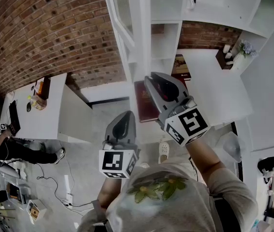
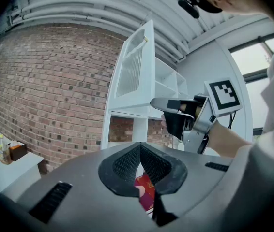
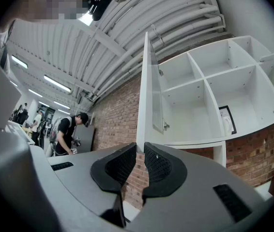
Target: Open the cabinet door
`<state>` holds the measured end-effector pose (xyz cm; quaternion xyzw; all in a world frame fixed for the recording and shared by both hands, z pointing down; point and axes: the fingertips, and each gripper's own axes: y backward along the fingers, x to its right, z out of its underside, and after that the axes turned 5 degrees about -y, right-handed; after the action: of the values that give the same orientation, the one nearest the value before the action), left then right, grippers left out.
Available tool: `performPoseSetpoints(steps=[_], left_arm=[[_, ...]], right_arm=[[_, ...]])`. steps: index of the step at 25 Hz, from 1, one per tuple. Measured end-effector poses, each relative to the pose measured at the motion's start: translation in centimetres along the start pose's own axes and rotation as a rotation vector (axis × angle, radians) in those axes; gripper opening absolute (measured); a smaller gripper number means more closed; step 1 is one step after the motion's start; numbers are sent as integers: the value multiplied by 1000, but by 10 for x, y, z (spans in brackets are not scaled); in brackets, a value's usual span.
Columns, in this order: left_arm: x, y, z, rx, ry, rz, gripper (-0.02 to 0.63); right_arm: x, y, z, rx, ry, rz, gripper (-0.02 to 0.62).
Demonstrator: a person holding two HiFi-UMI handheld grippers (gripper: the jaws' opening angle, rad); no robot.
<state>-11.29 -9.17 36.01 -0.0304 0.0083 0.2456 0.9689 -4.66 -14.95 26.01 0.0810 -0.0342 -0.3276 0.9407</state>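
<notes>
The white cabinet door with a ribbed glass panel stands swung out from the white shelf unit. My right gripper reaches up to the door's free edge. In the right gripper view the thin door edge runs down into my right gripper, whose pads close on it. The left gripper view shows the door from the side, with the right gripper at its lower corner. My left gripper hangs lower and to the left; its tips meet with nothing between them.
A dark red book lies on the low white surface under the shelves. A white table with bottles stands by the brick wall at left, a seated person beside it. Other people stand far off. A framed picture leans in one cubby.
</notes>
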Motion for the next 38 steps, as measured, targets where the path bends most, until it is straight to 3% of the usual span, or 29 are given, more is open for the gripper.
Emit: performPoseSetpoints(steps=[15,38], left_arm=[[-9,15,1,6,4,-41,9],[-32,44,5,-7,-3,-76,9]], right_arm=[[-21,-7,2,11,9,-31,64],[-46,-22,4,36,-25,-7,61]])
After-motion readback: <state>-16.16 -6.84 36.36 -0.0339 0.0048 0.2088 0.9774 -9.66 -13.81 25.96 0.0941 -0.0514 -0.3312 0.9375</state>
